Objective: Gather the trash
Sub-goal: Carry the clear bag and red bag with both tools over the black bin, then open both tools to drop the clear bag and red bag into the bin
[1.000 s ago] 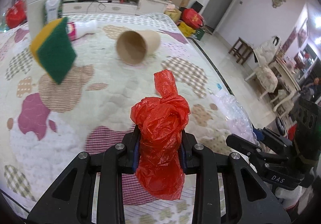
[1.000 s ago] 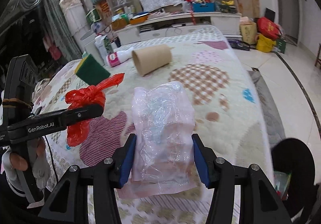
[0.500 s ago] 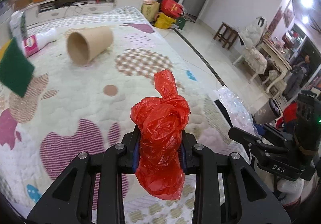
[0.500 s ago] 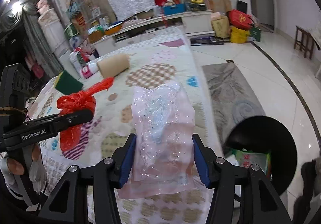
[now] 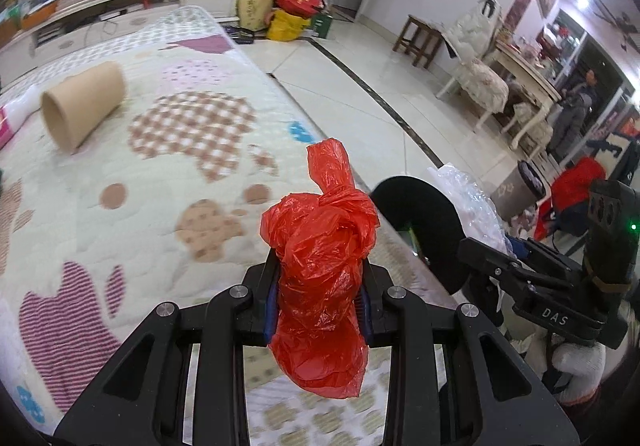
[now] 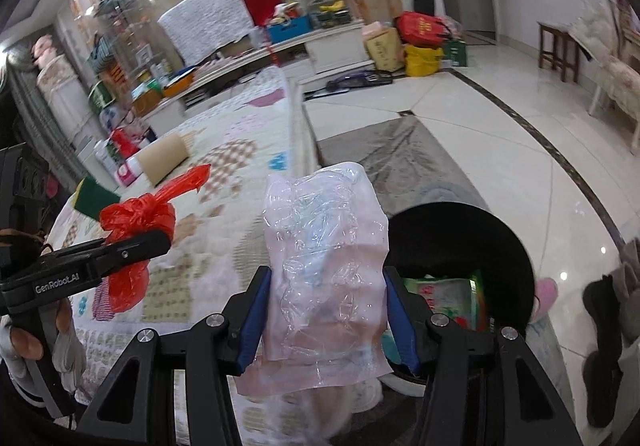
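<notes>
Left gripper (image 5: 319,306) clamps red bag (image 5: 320,266); right gripper (image 6: 326,310) grips clear plastic (image 6: 326,278).

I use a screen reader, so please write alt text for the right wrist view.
The right gripper clamps a clear plastic bag beside an open black bin on the floor. At left, the left gripper holds a red bag over a patterned bed.
</notes>
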`<move>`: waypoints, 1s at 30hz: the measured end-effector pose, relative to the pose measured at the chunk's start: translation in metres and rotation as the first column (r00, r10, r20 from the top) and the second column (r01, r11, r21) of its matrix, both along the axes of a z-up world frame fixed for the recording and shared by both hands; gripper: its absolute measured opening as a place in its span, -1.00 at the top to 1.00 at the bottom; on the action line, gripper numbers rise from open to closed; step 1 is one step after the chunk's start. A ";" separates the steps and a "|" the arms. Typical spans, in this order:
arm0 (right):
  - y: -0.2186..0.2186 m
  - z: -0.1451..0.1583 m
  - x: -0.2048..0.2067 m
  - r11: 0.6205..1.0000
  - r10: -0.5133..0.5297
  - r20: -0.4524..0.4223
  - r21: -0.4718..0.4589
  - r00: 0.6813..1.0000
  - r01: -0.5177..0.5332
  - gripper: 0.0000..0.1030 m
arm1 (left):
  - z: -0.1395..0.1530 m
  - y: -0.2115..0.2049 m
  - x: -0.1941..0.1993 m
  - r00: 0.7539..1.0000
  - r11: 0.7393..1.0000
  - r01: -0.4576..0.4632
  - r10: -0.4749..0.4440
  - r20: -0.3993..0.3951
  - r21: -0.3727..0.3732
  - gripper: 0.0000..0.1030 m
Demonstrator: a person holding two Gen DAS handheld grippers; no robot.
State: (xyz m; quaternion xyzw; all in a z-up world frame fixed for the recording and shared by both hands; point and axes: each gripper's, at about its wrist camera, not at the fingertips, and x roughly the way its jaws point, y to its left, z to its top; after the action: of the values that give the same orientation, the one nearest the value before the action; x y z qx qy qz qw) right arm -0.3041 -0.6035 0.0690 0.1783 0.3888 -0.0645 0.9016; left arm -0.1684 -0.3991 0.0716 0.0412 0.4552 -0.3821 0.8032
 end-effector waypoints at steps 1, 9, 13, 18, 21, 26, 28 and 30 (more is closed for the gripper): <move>-0.006 0.000 -0.003 1.000 -0.012 -0.001 0.003 1.000 0.012 -0.03 | 0.000 -0.006 -0.002 1.000 1.000 0.010 -0.010 0.002 0.002 0.46; -0.037 -0.010 -0.025 0.995 -0.099 -0.025 0.006 0.995 0.099 -0.03 | -0.006 -0.047 -0.009 0.996 0.997 0.079 -0.080 -0.035 -0.008 0.46; -0.052 -0.016 -0.032 0.990 -0.138 -0.037 0.015 0.990 0.139 -0.04 | -0.009 -0.066 -0.014 0.993 0.994 0.112 -0.112 -0.047 -0.005 0.46; -0.060 -0.023 -0.032 0.987 -0.155 -0.056 0.023 0.986 0.157 -0.06 | -0.015 -0.087 -0.019 0.988 0.990 0.140 -0.140 -0.066 -0.002 0.46; -0.065 -0.028 -0.032 0.986 -0.164 -0.063 0.031 0.985 0.166 -0.07 | -0.019 -0.098 -0.022 0.985 0.988 0.155 -0.155 -0.072 0.006 0.46; -0.076 -0.035 -0.033 0.981 -0.188 -0.074 0.040 0.979 0.191 -0.08 | -0.025 -0.113 -0.024 0.982 0.986 0.168 -0.166 -0.087 0.013 0.45; -0.079 -0.037 -0.033 0.979 -0.197 -0.079 0.044 0.977 0.201 -0.08 | -0.028 -0.118 -0.024 0.982 0.985 0.169 -0.167 -0.092 0.015 0.45; -0.084 -0.040 -0.032 0.976 -0.206 -0.087 0.048 0.975 0.211 -0.08 | -0.030 -0.122 -0.023 0.981 0.985 0.173 -0.171 -0.096 0.014 0.45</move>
State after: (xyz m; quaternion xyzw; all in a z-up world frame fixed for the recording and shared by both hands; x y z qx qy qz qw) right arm -0.3358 -0.6872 0.0292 0.2410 0.4061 -0.1548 0.8678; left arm -0.1914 -0.5212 0.0416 0.0714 0.4915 -0.4463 0.7444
